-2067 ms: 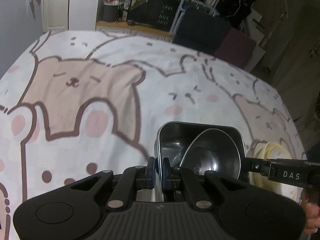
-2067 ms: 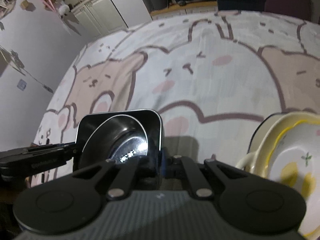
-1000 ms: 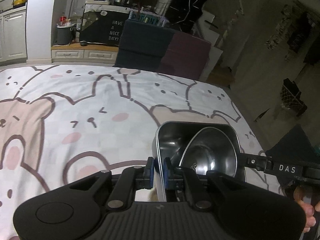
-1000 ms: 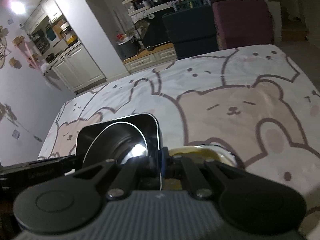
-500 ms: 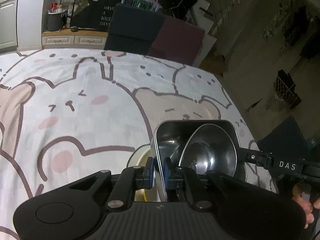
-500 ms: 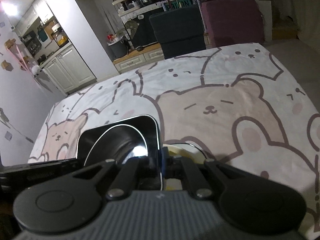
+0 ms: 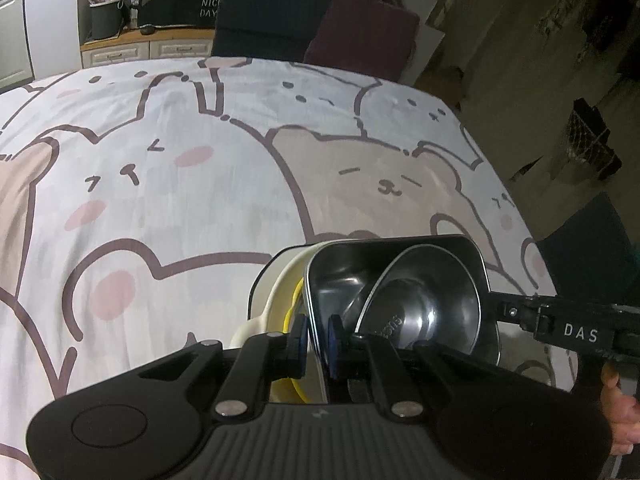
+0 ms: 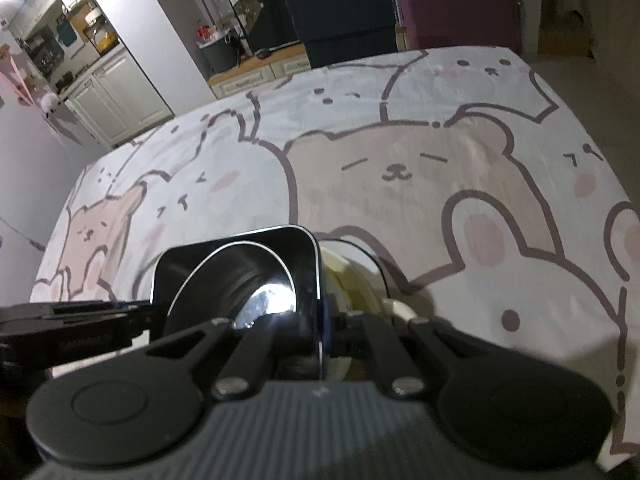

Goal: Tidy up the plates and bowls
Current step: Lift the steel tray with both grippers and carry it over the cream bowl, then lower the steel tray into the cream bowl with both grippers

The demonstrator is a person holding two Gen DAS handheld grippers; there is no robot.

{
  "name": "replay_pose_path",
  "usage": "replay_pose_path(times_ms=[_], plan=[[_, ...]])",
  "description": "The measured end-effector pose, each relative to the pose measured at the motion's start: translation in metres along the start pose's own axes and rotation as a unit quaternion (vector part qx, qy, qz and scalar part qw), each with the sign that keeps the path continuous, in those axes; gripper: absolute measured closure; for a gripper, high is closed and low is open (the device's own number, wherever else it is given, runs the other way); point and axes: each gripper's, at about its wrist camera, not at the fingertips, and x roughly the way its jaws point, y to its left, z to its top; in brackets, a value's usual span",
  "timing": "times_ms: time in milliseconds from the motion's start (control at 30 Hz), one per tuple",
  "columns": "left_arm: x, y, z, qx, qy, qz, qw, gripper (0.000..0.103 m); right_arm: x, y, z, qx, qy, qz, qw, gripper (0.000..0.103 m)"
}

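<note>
— Pinching from the left: left gripper, blue pads clamped on the near wall of the square stainless-steel tray.
— And inside?
— Round steel bowl, tilted against the tray wall. Held level from both sides, probably to keep it from sliding.
— Underneath?
— Cream ceramic dish with yellow rim, on the bear-print cloth; likely the stacking spot, though contact unclear.
— Right side?
— Right gripper, closed on the tray's opposite rim.

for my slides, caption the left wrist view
Both tongs grip a steel tray holding a metal bowl above a cream dish.
</note>
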Motion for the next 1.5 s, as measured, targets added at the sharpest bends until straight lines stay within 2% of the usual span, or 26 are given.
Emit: replay_pose_path(times_ms=[500, 1033, 1233, 1500], plan=[[0.012, -0.004, 0.001, 0.015, 0.026, 0.010, 0.9995, 0.092, 0.020, -0.005, -0.004, -0.005, 0.042, -0.007, 0.999, 0.099], [0.017, -0.007, 0.003, 0.018, 0.027, 0.015, 0.9994, 0.092, 0.029, -0.005, 0.002, 0.010, 0.054, -0.014, 0.998, 0.099], [0.012, -0.002, 0.002, 0.012, 0.025, -0.002, 0.9996, 0.090, 0.024, -0.005, 0.002, 0.017, 0.050, -0.006, 0.999, 0.092], [0.004, 0.002, -0.001, 0.005, 0.019, -0.016, 0.9997, 0.090, 0.022, -0.005, -0.004, 0.009, 0.056, -0.008, 0.998, 0.092]])
